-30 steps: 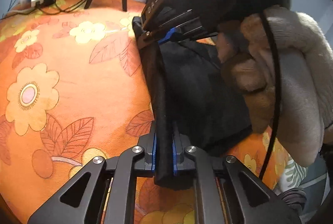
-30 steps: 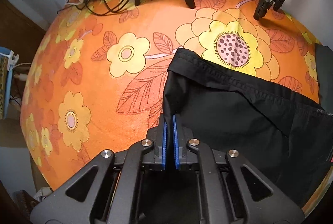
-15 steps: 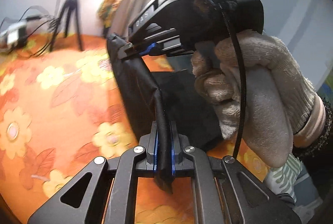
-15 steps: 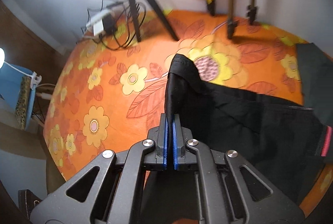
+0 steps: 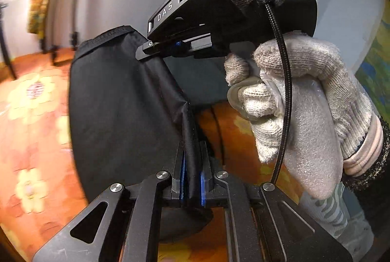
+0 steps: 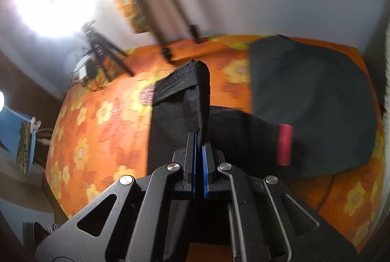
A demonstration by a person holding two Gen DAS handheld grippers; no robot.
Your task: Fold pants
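Both tongs, left (image 5: 192, 179) and right (image 6: 199, 164), clamped on black pants (image 5: 121, 111), now raised higher off floral surface (image 6: 102, 130).

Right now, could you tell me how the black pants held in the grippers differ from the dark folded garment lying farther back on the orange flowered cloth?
The black pants are lifted, their stitched hem raised; the dark folded garment lies flat on the orange flowered cloth. The pants are pinched by the left gripper and right gripper; nothing grips the folded garment. The pants look blacker, the garment greyer. Both are dark fabric.
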